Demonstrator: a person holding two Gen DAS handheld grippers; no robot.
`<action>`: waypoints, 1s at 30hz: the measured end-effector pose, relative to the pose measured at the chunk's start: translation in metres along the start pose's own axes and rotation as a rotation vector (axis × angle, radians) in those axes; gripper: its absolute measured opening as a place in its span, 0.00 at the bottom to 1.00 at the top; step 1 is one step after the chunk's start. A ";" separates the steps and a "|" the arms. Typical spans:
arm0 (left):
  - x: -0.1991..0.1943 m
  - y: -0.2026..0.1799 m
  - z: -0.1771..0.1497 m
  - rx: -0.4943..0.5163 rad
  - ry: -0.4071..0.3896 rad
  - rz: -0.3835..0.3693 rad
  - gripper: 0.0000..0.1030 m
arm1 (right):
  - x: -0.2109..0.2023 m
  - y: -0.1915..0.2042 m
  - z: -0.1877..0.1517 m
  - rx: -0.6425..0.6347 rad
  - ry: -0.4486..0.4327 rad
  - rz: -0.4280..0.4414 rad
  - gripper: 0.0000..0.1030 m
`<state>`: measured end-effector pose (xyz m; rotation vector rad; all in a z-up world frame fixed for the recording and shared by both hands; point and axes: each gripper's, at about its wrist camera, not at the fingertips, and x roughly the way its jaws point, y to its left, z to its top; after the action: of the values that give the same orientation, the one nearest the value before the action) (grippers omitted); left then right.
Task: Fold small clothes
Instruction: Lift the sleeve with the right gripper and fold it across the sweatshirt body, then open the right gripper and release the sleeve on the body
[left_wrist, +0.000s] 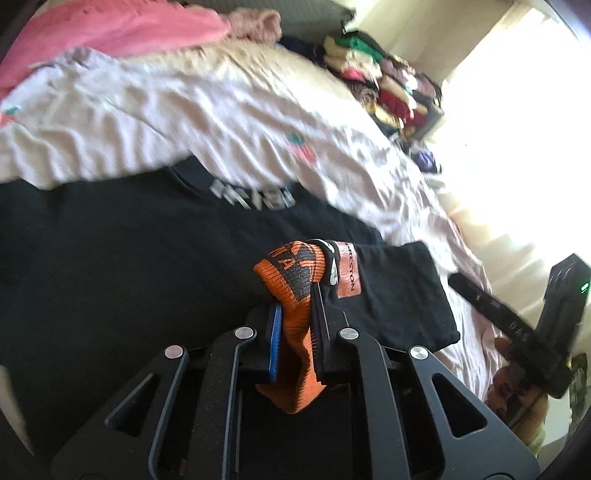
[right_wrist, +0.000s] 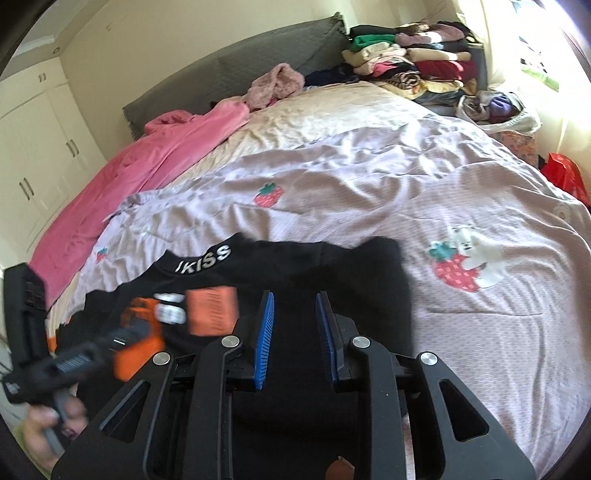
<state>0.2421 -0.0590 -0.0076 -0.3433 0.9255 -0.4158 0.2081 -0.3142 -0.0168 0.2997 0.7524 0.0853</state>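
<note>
A black shirt (right_wrist: 295, 266) with white letters at the collar lies flat on the bed. My left gripper (left_wrist: 295, 306) is shut on the shirt's orange and black sleeve cuff (left_wrist: 291, 280) and holds it over the shirt body; the sleeve with its orange patch (left_wrist: 349, 269) is folded inward. In the right wrist view the left gripper (right_wrist: 122, 336) shows blurred at lower left with the orange cuff (right_wrist: 144, 332). My right gripper (right_wrist: 293, 306) is open and empty, just above the shirt's middle. It shows at the far right in the left wrist view (left_wrist: 517, 317).
The bed has a lilac quilt with strawberry prints (right_wrist: 406, 192). A pink blanket (right_wrist: 147, 162) lies along the far left side. A stack of folded clothes (right_wrist: 410, 62) sits at the bed's far corner. A grey headboard (right_wrist: 240, 62) and white cupboards (right_wrist: 33, 147) stand behind.
</note>
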 end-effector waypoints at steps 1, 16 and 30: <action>-0.009 0.005 0.004 -0.001 -0.021 0.009 0.06 | -0.001 -0.004 0.001 0.008 -0.005 -0.006 0.23; -0.035 0.062 0.003 -0.052 -0.039 0.106 0.08 | 0.008 0.020 -0.006 -0.097 0.008 -0.048 0.26; -0.020 0.047 -0.010 0.092 -0.018 0.249 0.14 | 0.032 0.057 -0.024 -0.231 0.075 -0.020 0.43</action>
<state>0.2324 -0.0096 -0.0213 -0.1443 0.9158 -0.2250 0.2169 -0.2485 -0.0376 0.0690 0.8115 0.1636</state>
